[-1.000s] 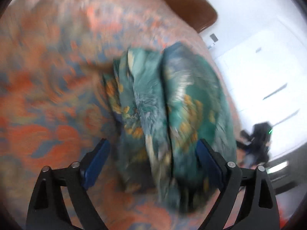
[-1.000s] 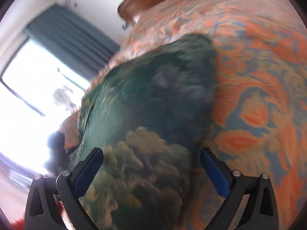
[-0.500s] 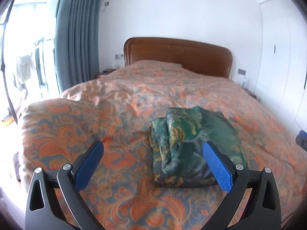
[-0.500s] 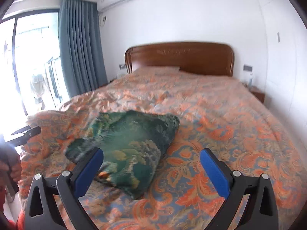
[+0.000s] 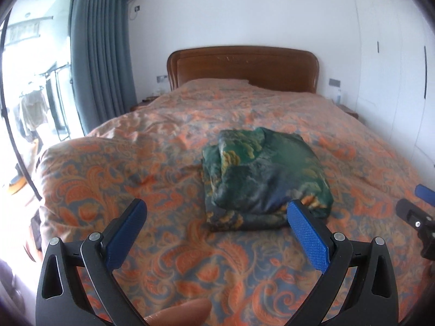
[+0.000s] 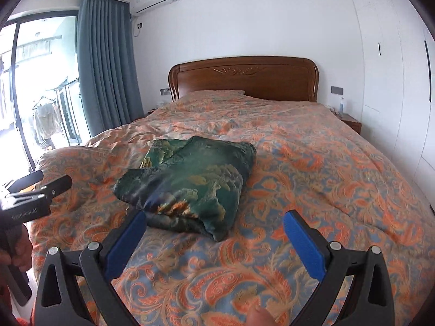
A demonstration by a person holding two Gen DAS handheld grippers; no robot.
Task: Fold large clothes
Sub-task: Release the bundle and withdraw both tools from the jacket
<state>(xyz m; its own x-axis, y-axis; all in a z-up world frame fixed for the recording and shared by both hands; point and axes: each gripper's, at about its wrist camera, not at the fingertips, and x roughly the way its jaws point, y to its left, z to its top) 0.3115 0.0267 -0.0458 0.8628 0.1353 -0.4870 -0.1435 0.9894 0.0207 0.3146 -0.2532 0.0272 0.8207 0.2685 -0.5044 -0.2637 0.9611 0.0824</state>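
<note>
Both of my grippers have backed away from the folded garment [image 5: 265, 179]: a second ago each camera was filled by blurred green cloth right between the fingers, and now I look down the whole length of the bed with the bundle lying clear ahead. My left gripper [image 5: 217, 226] had its jaws just opening over that second; they now stand wide apart with nothing between them, only bedspread [image 5: 114, 163] showing in the gap. My right gripper [image 6: 214, 237] is spread just as wide and also empty; the near edge of the garment sits just beyond its left finger, not touching the pad as far as I can tell.

Taking the garment as my landmark: it lies on the orange paisley bedspread, a compact green and gold bundle with several layers stacked, its folded edges facing me. The wooden headboard [image 5: 242, 68] is well behind it, the blue curtain [image 5: 100, 54] off to its left by the bright window, and the white wardrobe doors [image 5: 394, 68] to its right.

I judge this to mean the folding is finished or nearly so: the cloth holds its shape unaided and neither hand is on it. Its far corner looks slightly loose and rumpled, so a last tidy-up might be worthwhile.
</note>
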